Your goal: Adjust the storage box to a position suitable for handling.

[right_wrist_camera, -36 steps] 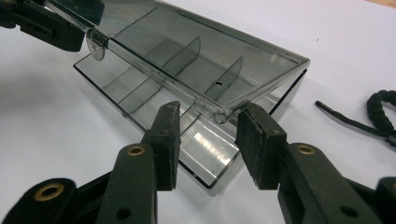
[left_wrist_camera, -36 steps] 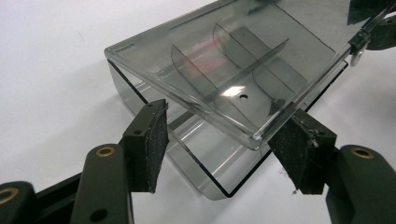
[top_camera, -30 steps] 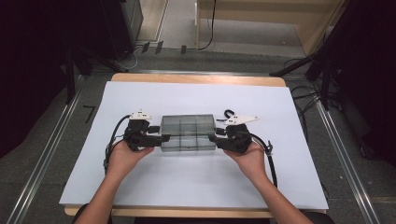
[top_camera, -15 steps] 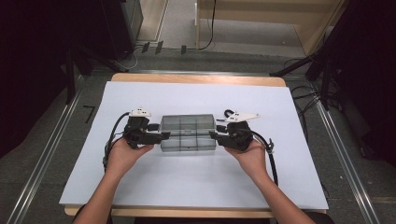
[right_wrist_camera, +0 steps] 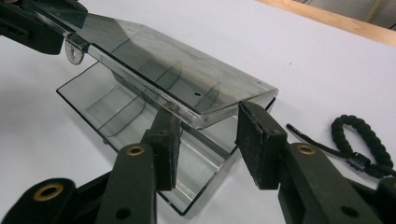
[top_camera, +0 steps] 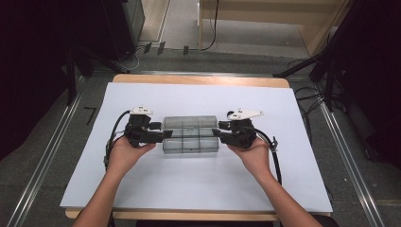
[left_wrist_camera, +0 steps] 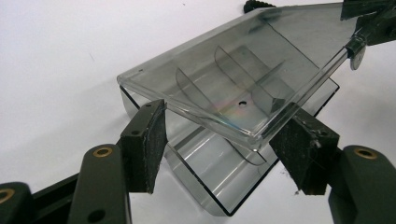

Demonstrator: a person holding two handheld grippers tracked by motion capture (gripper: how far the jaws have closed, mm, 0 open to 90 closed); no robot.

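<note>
1. A clear plastic organizer box (top_camera: 190,134) with inner dividers lies at the middle of the white desk (top_camera: 198,189), its lid (left_wrist_camera: 233,88) raised part-way.
2. The left claw (top_camera: 161,134) sits at the box's left end, its pads (left_wrist_camera: 148,140) straddling the lid's end; whether they press, I cannot tell.
3. The right claw (top_camera: 221,133) sits at the box's right end, pads (right_wrist_camera: 257,140) either side of the lid corner; contact is unclear.
4. A black braided cord (right_wrist_camera: 359,140) lies just right of the box.
</note>
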